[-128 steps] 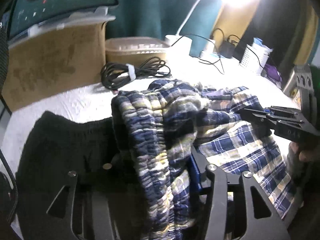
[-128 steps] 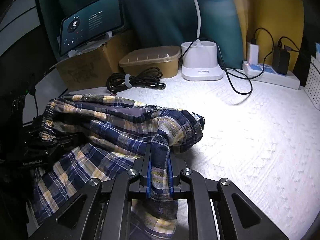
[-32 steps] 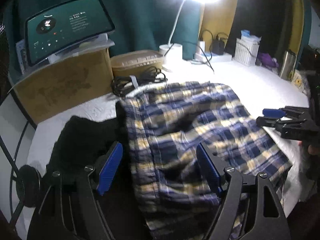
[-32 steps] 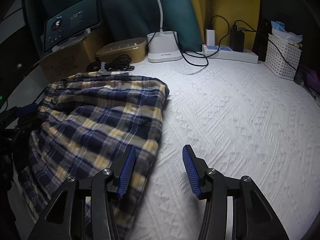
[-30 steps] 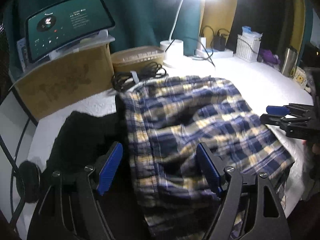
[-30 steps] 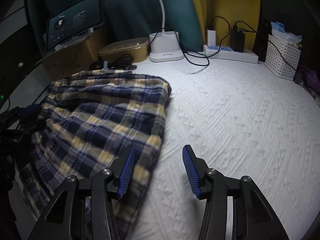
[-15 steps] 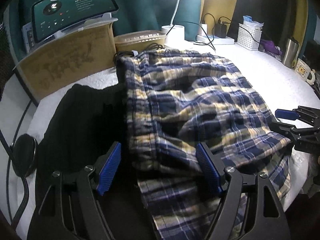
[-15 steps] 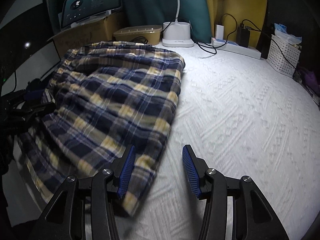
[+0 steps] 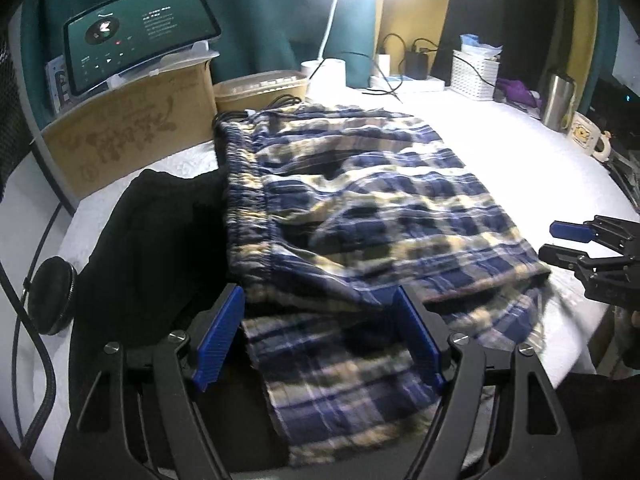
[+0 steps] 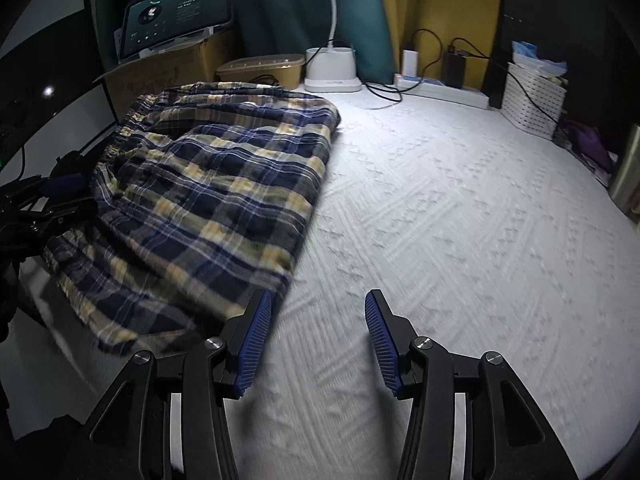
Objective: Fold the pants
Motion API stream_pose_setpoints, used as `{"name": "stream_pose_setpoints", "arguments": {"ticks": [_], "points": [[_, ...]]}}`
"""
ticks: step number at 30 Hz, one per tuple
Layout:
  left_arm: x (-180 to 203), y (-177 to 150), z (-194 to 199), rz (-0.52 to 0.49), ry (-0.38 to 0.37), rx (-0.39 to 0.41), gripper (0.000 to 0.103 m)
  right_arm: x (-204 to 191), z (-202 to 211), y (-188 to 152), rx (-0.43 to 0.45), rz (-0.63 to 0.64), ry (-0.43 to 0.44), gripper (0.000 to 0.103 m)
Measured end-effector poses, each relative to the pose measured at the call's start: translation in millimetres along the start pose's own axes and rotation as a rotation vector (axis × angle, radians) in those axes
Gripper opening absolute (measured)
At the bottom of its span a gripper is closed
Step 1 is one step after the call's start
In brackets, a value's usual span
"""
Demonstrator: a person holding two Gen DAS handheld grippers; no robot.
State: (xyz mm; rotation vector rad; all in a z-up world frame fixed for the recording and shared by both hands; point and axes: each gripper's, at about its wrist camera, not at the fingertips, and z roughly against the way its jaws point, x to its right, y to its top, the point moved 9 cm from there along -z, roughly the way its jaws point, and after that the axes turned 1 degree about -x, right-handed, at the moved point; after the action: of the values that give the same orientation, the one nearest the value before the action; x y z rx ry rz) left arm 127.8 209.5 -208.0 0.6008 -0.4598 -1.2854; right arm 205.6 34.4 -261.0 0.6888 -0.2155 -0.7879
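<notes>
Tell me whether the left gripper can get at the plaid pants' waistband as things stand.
Probably yes: the left gripper is open with the plaid pants lying between its fingers, and the waistband runs just ahead, uncovered; the black garment only lies beside it.

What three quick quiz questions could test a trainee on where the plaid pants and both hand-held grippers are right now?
1. True or false: the left hand-held gripper is shut on the plaid pants.
2. What lies directly left of the pants' waistband: A) black garment, B) steel tumbler, C) white basket?
3. Fill in: the right hand-held gripper hovers over the white ____.

Key:
1. False; it is open.
2. A.
3. Bedspread.
</notes>
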Motion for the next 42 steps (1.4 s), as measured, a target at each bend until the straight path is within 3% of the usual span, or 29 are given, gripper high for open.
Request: {"name": "stream_pose_setpoints", "arguments": {"ticks": [11,31,35,42], "points": [[78,-14,1,-0.117,-0.085,-0.041,0.077,39,37,-35,0.026,-0.086,-0.057,0.051],[199,20,24,-0.218,-0.262,0.025,0.077,124,105,-78,0.100,-0.241,-0.177,0.052],[214,25,33,-0.233,-0.292,0.036,0.077,133,119,-80,0.130,-0.258,-0.190,0.074],[222,40,51,-0.227,-0.286,0.126,0.077,150,148,-76,0.188,-0.277,-0.232,0.075]]}}
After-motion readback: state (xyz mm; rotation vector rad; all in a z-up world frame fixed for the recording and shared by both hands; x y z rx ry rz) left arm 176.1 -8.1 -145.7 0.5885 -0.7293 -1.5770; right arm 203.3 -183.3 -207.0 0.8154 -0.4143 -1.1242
